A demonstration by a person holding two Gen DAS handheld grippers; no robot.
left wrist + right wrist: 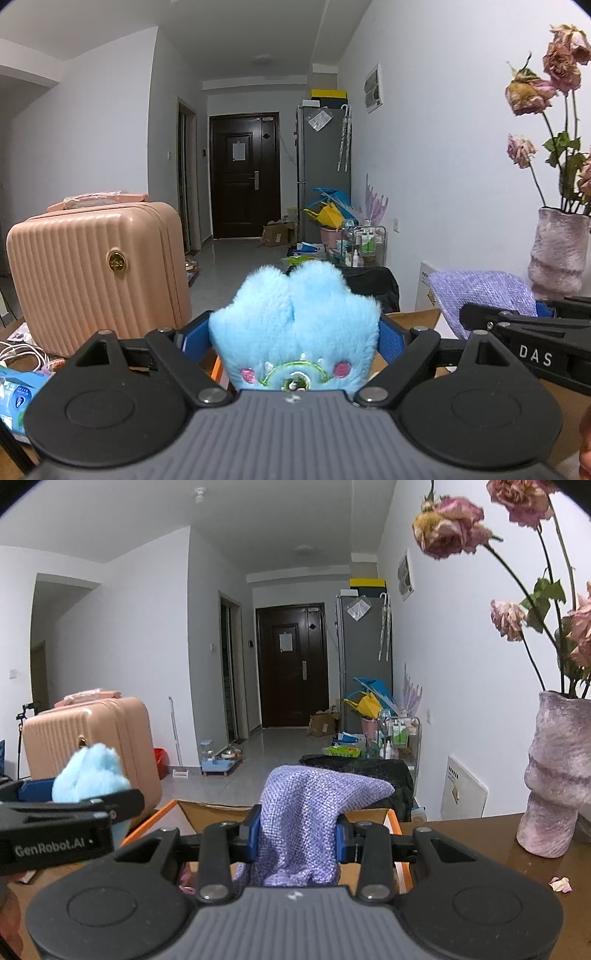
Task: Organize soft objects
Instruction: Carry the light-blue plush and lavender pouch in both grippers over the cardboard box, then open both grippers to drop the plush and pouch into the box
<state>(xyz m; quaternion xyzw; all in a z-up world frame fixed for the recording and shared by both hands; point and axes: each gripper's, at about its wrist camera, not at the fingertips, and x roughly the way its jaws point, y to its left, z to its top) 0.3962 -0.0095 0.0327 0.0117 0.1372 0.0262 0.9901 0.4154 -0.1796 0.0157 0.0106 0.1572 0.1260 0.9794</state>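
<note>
While both loads hang over the open cardboard box (369, 814), the left gripper (293, 332) holds a blue plush toy (295, 325) in wide jaws and the right gripper (295, 834) pinches a purple knit cloth (306, 812) tight. Trailing cloth could snag the box rim, or a swing right could topple the vase (554, 775).

The left gripper (294, 334) points nearly level, tipped slightly down, its jaws spread wide and pressed on a plush (295, 325). The right gripper (298, 836) sits just beside it on its right, at the same slight downward tilt, jaws drawn close and clamped on a cloth (306, 812).
</note>
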